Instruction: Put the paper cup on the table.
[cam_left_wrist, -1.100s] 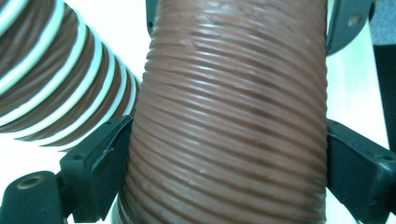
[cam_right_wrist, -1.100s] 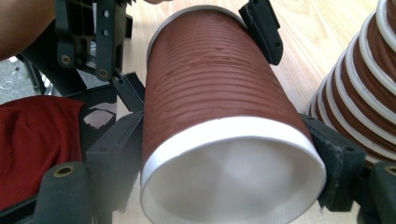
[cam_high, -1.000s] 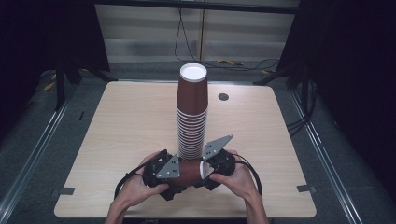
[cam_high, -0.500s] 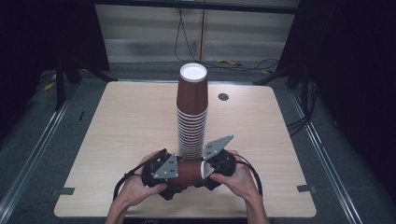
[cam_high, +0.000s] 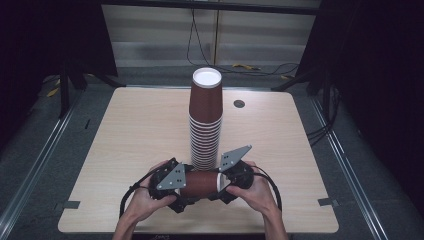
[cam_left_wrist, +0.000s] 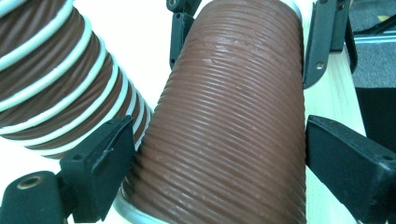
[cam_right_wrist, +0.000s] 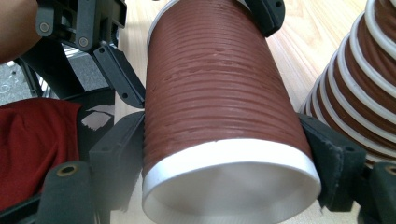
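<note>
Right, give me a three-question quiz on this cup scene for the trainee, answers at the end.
1. True or false: the loose cup lies on its side between the left gripper and the right gripper.
2. Which gripper has the cup's open white rim nearest it? A) left B) right
3. What stands on the table just behind the grippers?

Key:
1. True; both grippers have their jaws around it.
2. B; the right gripper view looks into the open mouth.
3. A tall stack of cups, bottoms up.
</note>
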